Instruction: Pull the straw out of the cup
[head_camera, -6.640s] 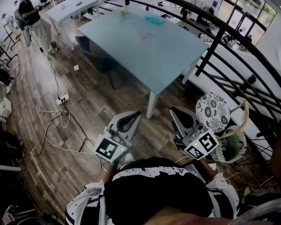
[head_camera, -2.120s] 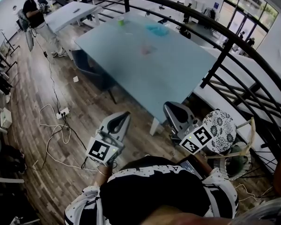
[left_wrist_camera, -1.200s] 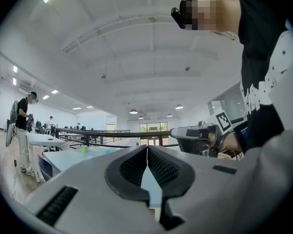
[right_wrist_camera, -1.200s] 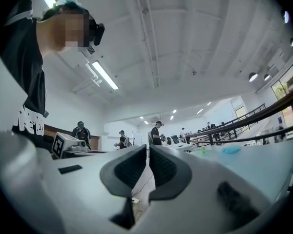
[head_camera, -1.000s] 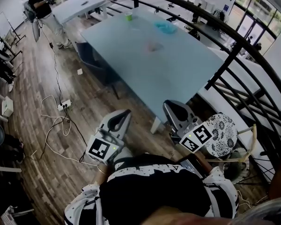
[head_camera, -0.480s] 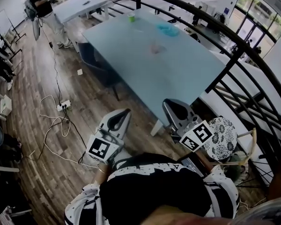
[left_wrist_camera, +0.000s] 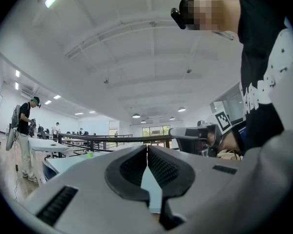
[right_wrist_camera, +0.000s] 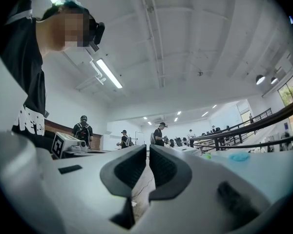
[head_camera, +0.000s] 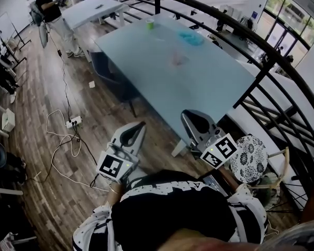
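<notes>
Head view shows our left gripper (head_camera: 139, 127) and right gripper (head_camera: 191, 118), each with jaws pressed together on nothing, both by the near corner of the pale blue glass table (head_camera: 214, 90). Near that table's middle stands a pinkish clear cup (head_camera: 177, 60), its straw too small to see. We judge that approach, grip and pull all remain.

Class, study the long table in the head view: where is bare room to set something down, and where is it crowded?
The table is bare from the pinkish cup to its near edge. Its far end is busier: a green cup and a blue object stand there.
</notes>
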The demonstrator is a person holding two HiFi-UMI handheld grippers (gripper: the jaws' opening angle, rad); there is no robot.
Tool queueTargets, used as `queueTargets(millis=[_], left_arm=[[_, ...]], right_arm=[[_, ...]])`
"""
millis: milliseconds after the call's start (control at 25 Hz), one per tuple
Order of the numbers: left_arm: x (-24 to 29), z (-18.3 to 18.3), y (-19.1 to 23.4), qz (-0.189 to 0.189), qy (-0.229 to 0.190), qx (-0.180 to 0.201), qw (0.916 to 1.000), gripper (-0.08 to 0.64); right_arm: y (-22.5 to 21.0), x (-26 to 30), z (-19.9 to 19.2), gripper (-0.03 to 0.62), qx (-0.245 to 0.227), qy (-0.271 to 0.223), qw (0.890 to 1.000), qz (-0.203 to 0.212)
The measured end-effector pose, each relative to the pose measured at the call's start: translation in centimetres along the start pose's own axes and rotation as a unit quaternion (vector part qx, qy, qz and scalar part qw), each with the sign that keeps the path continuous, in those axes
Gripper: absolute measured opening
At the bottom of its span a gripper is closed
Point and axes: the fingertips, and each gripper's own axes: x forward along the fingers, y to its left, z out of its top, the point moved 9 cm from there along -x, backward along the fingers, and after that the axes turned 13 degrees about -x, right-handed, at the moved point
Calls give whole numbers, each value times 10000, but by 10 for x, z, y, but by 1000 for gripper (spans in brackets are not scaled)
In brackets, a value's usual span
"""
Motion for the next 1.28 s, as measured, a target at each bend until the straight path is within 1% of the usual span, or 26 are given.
queueTargets(millis=[320, 680, 1040, 1280], left_arm=[[8, 1, 17, -87, -11, 10, 10000, 14], [10, 1, 38, -37, -3, -65, 10000, 14], [-1, 11, 62, 303, -108, -64, 9995, 14], [0, 15, 76, 352, -49, -41, 9994, 14]], right_arm=[[-6, 16, -3, 34, -52, 17, 10000, -48], [-11, 37, -7, 34, -5, 71, 10000, 15], [-10, 70, -6, 34, -23, 59, 9996, 288], [-12, 89, -8, 34, 24, 53, 9994, 345]])
